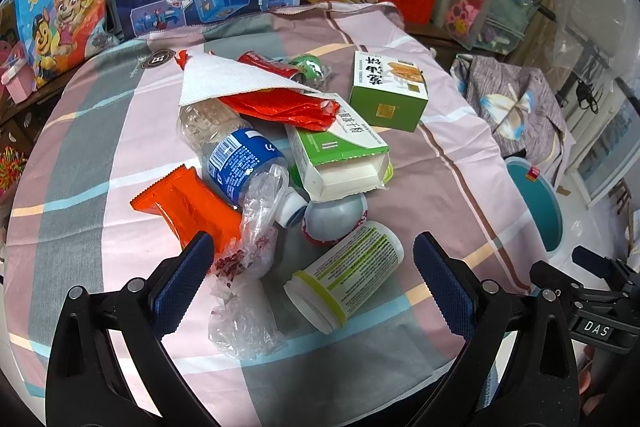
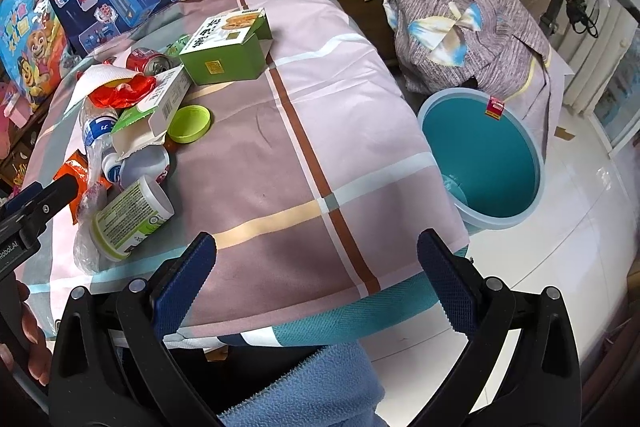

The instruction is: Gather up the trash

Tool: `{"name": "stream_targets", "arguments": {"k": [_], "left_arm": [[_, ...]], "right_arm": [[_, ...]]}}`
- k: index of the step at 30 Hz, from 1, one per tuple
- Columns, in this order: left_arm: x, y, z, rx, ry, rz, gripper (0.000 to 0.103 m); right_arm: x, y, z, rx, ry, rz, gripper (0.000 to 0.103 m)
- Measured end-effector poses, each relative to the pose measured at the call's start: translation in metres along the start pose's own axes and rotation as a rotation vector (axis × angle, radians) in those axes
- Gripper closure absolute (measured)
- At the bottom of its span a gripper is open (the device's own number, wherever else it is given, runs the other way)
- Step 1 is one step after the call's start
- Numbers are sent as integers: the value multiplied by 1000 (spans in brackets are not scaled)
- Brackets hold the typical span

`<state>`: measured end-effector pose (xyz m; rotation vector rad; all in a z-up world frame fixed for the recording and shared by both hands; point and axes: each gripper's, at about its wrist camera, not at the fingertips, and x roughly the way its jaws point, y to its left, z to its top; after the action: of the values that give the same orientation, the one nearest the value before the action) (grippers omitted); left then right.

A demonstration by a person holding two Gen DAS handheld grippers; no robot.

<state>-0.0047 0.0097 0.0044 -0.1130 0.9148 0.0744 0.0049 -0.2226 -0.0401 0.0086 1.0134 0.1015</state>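
Left wrist view: left gripper (image 1: 308, 267) gapes empty; jar (image 1: 346, 277) lies between fingers, axis two o'clock; right gripper (image 2: 316, 267) open, empty, farther.

The left wrist view is taken from low over the near edge of the checked tablecloth (image 1: 460, 155), aimed forward and close at the trash pile. The right wrist view is set farther right, past the table corner, with the teal bin (image 2: 486, 151) seen below. The white canister (image 1: 346, 275) and bin are shared by both.
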Motion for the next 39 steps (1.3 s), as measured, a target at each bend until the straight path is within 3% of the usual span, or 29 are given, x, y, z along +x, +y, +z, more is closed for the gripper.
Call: {"name": "stream_targets", "arguments": {"k": [24, 39], "left_arm": [[2, 0, -5, -8, 6, 0, 4], [24, 26, 23, -74, 89, -53, 4]], "right_arm": [[4, -6, 0, 13, 12, -20, 6], [19, -8, 16, 11, 39, -34, 6]]}}
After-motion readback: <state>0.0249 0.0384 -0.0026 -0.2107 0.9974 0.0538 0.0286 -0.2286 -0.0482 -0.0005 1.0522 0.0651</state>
